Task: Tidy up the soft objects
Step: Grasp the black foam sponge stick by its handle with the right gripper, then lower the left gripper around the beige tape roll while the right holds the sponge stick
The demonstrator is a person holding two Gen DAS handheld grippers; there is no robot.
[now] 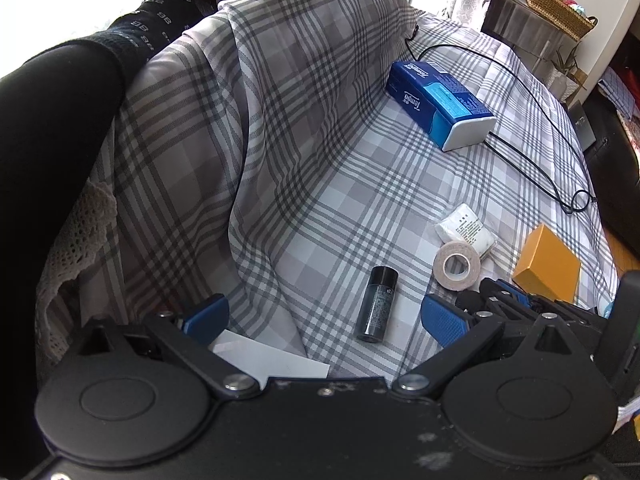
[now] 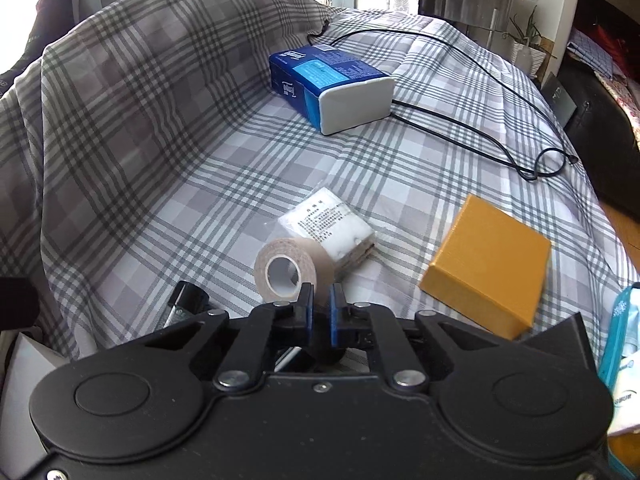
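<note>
Small items lie on a grey plaid bedsheet (image 2: 208, 184). A tan bandage roll (image 2: 316, 264) rests against a clear packet of white gauze (image 2: 328, 220). My right gripper (image 2: 321, 300) has its blue pads nearly together, tips just short of the roll's near rim, and I see nothing pinched between them. Seen from the left wrist, the roll (image 1: 442, 268) and gauze packet (image 1: 466, 228) sit just beyond the right gripper (image 1: 476, 294). My left gripper (image 1: 326, 314) is open, and a dark bottle (image 1: 376, 304) lies on the sheet between its fingers. A blue tissue pack (image 2: 328, 84) lies farther back.
A yellow box (image 2: 488, 268) sits right of the roll, with a teal wipes pack (image 2: 620, 340) at the right edge. A black cable (image 2: 460, 128) loops across the sheet. A plaid-draped hump (image 1: 280, 80) rises at left beside a dark sleeve (image 1: 48, 140). White paper (image 1: 264, 356) lies under the left gripper.
</note>
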